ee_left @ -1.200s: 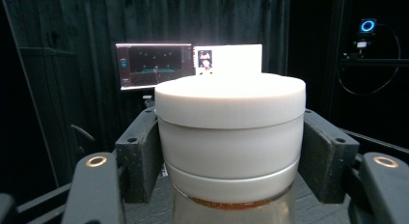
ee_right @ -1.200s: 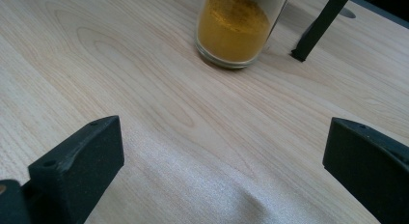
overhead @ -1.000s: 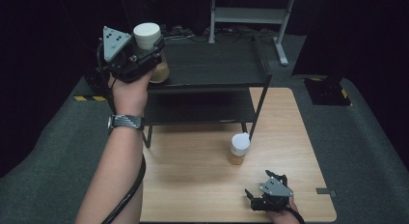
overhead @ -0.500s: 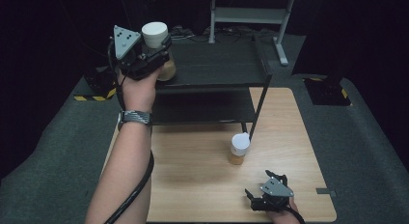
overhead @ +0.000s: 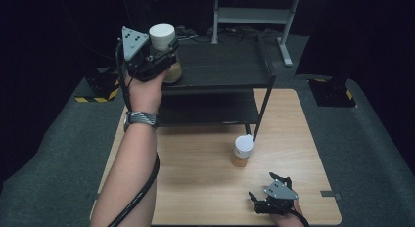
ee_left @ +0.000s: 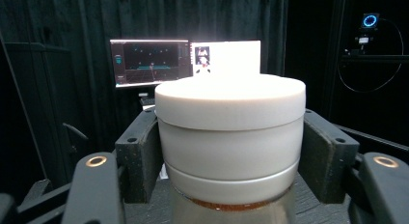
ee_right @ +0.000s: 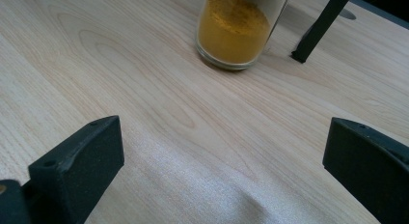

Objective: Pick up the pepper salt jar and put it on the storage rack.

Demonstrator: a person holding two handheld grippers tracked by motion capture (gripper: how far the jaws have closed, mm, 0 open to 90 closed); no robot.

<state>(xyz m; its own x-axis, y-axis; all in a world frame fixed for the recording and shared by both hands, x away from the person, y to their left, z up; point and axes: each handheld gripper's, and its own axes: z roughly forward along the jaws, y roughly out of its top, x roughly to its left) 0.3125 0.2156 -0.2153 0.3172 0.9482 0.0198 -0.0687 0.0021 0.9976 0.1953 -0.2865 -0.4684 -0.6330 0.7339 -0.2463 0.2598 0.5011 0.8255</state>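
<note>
A glass spice jar with a white lid and brownish powder is held upright in my left gripper, whose pads press on the lid's two sides. It hangs at the left end of the black rack's top shelf; I cannot tell whether it touches the shelf. A second white-lidded jar of yellow-orange powder stands on the wooden table by the rack's front leg. My right gripper rests near the table's front right edge, open, jaws wide apart, nothing between them.
The black rack has a lower shelf under the top one. Two lit monitors stand behind the rack. A grey metal stand is at the back. A black cable trails along the left forearm. Dark grey floor surrounds the table.
The left hand has shifted the held jar a little to the right and farther back, toward the top shelf. The right gripper and the jar on the table have stayed put.
</note>
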